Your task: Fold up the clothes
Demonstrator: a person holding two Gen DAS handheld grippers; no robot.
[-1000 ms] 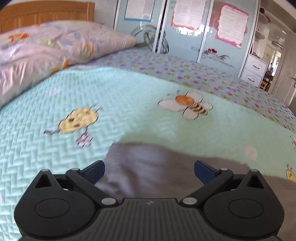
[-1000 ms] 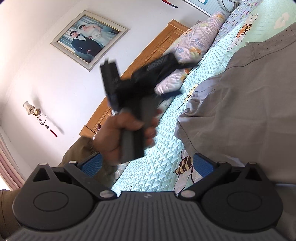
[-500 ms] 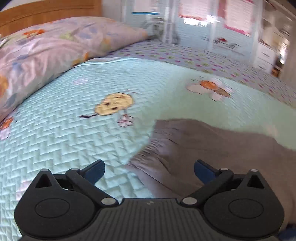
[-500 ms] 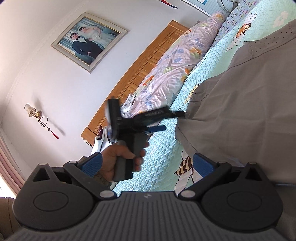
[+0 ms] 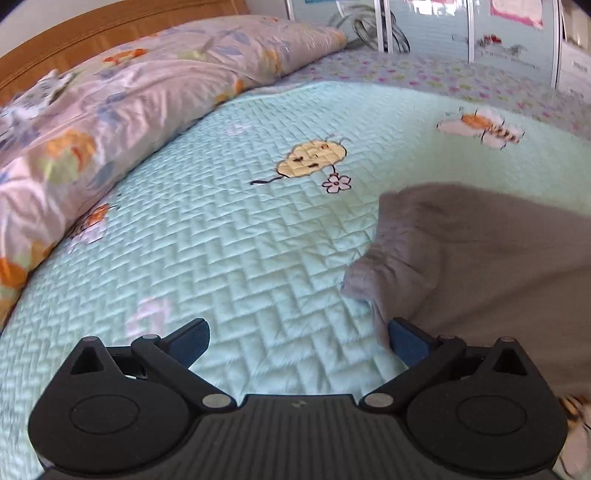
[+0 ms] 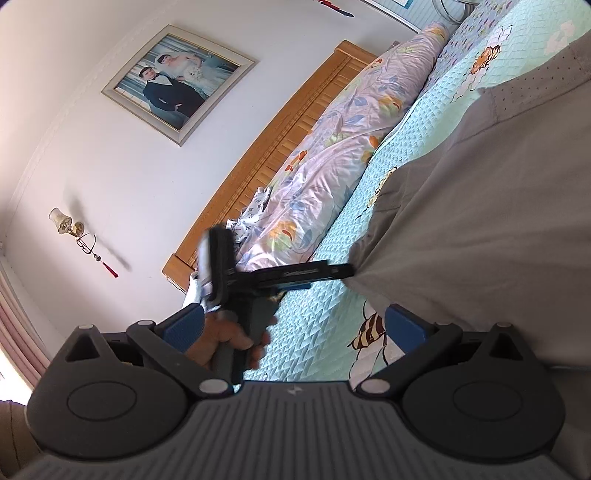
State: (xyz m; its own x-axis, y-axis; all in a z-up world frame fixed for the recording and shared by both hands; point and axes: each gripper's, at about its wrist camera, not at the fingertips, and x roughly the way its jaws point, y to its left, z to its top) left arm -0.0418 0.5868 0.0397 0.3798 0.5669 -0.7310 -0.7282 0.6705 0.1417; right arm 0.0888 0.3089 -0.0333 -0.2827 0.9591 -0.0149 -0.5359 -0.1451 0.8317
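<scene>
— Looking along our left gripper (image 5: pixel 297 341), what do we have between the fingers?

— Only the mint quilted bedspread (image 5: pixel 229 258); the two blue pads stand wide apart and hold nothing; the grey garment (image 5: pixel 480 266) lies off to the right-hand finger's side, its rumpled near corner just beside that pad (image 5: pixel 408 345); whether cloth and pad touch we cannot tell.

— And ahead of the fingers?

— A yellow embroidered figure (image 5: pixel 312 158) with a small flower, further on a bee (image 5: pixel 484 129); beyond the left-hand finger the floral duvet (image 5: pixel 122 96) is bunched along the wooden headboard (image 5: pixel 110 27); the wardrobe doors (image 5: pixel 443 29) stand at the far end.

— Our right gripper (image 6: pixel 293 326)?

— Spread wide too, and empty; the same grey garment (image 6: pixel 480 221) fills the space beyond its right-hand finger, draped over the bedspread (image 6: pixel 321 321); a bee motif (image 6: pixel 369 332) sits between the fingers.

— Do we see the other tool from there?

— Yes; just past the left-hand finger a hand (image 6: pixel 225 341) grips the handle of the left gripper (image 6: pixel 332 271), seen side-on; its tip reaches the garment's edge; from this angle the tip looks right at the cloth, though contact is not clear.

— Above that?

— A framed photograph (image 6: pixel 177 83) and a wall lamp (image 6: pixel 64 221) on the white wall.
</scene>
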